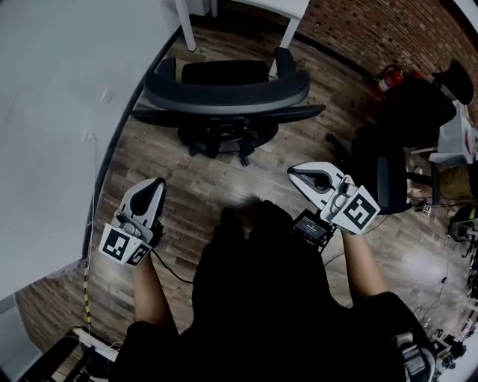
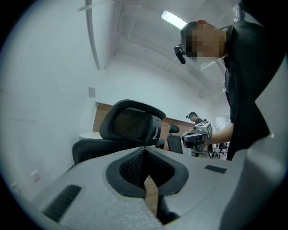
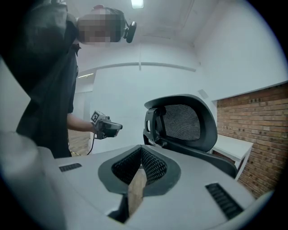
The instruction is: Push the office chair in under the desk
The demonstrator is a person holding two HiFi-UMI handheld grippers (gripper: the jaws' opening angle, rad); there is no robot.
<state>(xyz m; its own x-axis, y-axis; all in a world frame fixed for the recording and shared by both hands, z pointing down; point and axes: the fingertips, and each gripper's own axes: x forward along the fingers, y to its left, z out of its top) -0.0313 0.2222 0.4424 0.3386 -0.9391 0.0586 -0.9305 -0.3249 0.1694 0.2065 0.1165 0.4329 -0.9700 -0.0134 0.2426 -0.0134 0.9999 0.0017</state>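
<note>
The black office chair (image 1: pixel 224 97) stands on the wood floor ahead of me, its backrest toward me and its seat facing the white desk (image 1: pixel 287 7). Only the desk's front edge and two of its legs show at the top of the head view. My left gripper (image 1: pixel 158 183) and right gripper (image 1: pixel 293 172) hang a short way behind the chair, apart from it, both shut and empty. In the left gripper view the chair's mesh back (image 2: pixel 130 123) rises beyond the closed jaws. In the right gripper view the chair (image 3: pixel 182 121) stands before the desk (image 3: pixel 231 146).
A white wall (image 1: pixel 60 112) runs along the left. A brick wall (image 1: pixel 373 30) stands at the back right with a red fire extinguisher (image 1: pixel 390 77) at its foot. Another black chair (image 1: pixel 388 175) is close on my right. A cable trails on the floor by my left arm.
</note>
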